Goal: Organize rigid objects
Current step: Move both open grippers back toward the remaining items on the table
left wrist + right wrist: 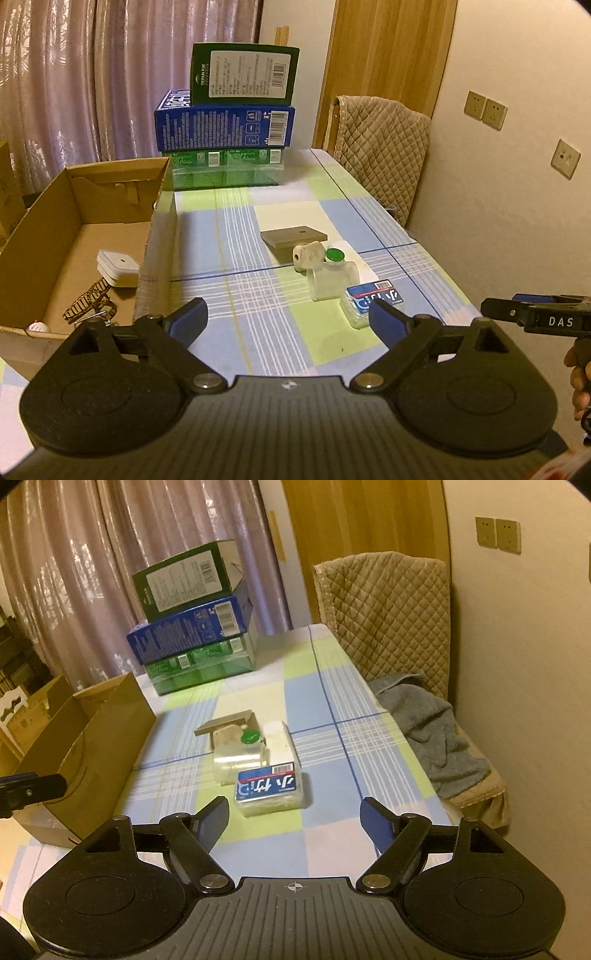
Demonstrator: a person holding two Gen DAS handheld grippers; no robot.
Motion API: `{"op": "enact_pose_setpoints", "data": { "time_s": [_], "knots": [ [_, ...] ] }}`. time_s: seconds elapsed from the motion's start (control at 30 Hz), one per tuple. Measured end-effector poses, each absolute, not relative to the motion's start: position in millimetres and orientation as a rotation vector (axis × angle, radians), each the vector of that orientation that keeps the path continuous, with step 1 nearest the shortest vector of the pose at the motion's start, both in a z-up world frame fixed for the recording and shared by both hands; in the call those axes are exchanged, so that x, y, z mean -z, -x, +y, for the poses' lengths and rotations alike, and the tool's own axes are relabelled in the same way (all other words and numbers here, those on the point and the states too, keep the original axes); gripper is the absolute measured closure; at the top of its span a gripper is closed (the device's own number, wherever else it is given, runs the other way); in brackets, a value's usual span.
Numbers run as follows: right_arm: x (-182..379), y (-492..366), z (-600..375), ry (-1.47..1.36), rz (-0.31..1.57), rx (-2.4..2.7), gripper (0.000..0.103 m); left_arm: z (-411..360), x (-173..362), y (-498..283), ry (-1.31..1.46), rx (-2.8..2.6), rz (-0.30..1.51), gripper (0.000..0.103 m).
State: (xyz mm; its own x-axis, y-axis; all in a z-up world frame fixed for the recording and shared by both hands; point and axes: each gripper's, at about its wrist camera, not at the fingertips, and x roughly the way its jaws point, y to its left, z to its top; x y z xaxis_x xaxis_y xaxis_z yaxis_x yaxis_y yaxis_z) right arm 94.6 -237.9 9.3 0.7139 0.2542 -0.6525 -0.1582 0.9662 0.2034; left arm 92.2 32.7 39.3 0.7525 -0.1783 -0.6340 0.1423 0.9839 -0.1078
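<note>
Jaws on your left gripper and right gripper stand spread, nothing between them. Blue-labelled clear box lies on the checked tablecloth just ahead of your right gripper, touching the clear jar; cardboard box sits left

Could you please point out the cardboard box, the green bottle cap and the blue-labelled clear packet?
cardboard box [157, 225], left wrist view, its near side wall.
green bottle cap [249, 737], right wrist view, cap top.
blue-labelled clear packet [267, 784], right wrist view, blue label.

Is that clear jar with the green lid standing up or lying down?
Lying down: the jar rests on its side on the table, green lid pointing away.
</note>
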Motion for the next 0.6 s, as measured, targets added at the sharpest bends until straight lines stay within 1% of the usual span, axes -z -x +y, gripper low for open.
{"op": "enact_pose_setpoints", "data": {
  "time_s": [0.2, 0.37, 0.6],
  "knots": [
    [1.4, -111.5, -223.1, -0.086, 0.774, -0.254, 0.026, 24.9, -26.3, -107.2, 0.032, 0.162, 0.721, 0.01],
    [11.5, -127.0, -212.6, -0.061, 0.795, -0.281, 0.023, 23.7, -15.9, -124.5, 0.054, 0.144, 0.737, 0.01],
    [30.7, -156.1, -200.6, -0.034, 0.819, -0.313, 0.022, 22.6, 4.0, -147.7, 0.065, 0.127, 0.75, 0.01]
  ]
}}
